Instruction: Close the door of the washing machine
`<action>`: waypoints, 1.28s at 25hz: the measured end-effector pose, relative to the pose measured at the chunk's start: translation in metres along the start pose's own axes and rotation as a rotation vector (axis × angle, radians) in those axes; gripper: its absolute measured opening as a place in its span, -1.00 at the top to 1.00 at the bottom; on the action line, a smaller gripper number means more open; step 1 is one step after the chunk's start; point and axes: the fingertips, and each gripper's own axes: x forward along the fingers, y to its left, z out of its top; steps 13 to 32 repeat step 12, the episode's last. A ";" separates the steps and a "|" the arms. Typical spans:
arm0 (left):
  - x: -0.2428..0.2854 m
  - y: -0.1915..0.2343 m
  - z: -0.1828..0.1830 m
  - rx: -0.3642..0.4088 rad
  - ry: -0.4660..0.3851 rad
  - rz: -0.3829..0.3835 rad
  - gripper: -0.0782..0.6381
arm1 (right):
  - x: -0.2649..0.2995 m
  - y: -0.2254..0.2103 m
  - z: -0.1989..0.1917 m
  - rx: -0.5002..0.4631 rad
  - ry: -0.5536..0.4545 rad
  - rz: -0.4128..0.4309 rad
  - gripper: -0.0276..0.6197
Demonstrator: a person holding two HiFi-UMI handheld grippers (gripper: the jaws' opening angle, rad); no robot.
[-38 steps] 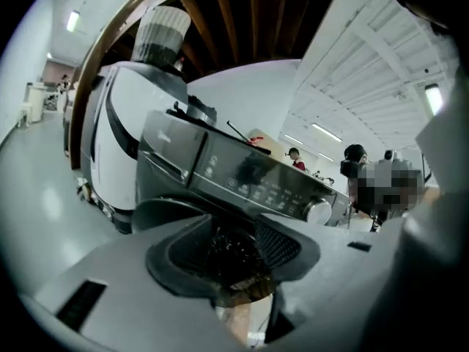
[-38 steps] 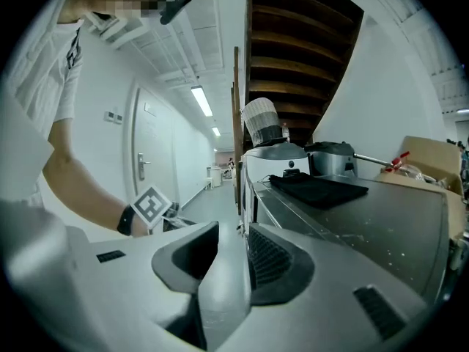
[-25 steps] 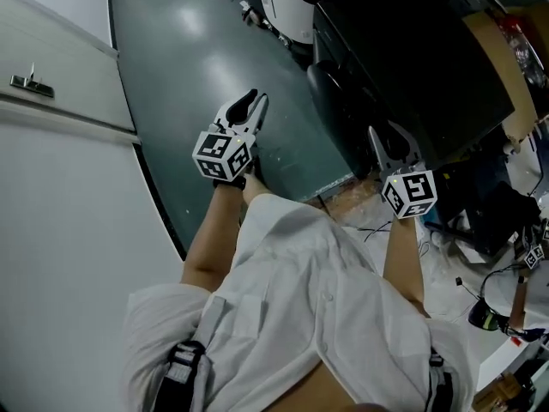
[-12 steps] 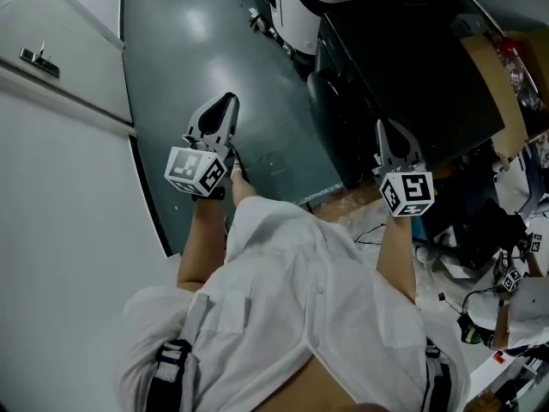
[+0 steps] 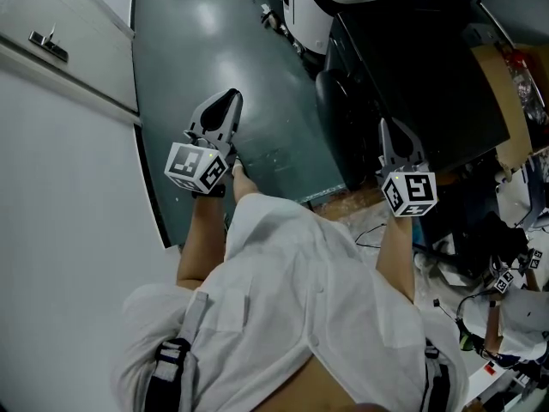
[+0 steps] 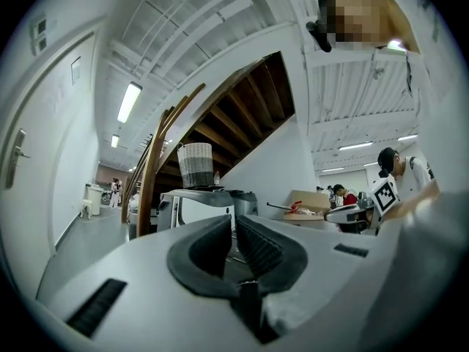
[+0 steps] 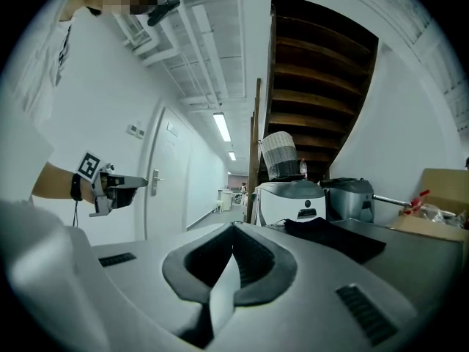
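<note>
Grey floor (image 5: 197, 33), stairs behind. L claw (image 5: 228, 98) has just been closing and is now pinched on nothing. R claw (image 5: 387, 125) also clamped, empty. Both sit higher than 1 s ago. Washer (image 7: 289, 196) stands well ahead of the claws, w/ door state unreadable, so task progress is unclear.

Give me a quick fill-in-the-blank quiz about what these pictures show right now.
The right tongs are ___, holding nothing.
The woven basket stands ___ the white washing machine.
The person's shirt is ___.
Missing words: shut; on; white.
</note>
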 end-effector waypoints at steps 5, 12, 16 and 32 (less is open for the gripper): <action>-0.002 -0.003 0.002 0.001 -0.005 -0.005 0.70 | -0.003 0.001 0.000 -0.002 0.002 -0.004 0.83; -0.006 -0.001 0.002 -0.004 -0.009 -0.001 0.70 | -0.006 0.006 0.002 -0.008 0.002 -0.002 0.83; -0.006 -0.001 0.002 -0.004 -0.009 -0.001 0.70 | -0.006 0.006 0.002 -0.008 0.002 -0.002 0.83; -0.006 -0.001 0.002 -0.004 -0.009 -0.001 0.70 | -0.006 0.006 0.002 -0.008 0.002 -0.002 0.83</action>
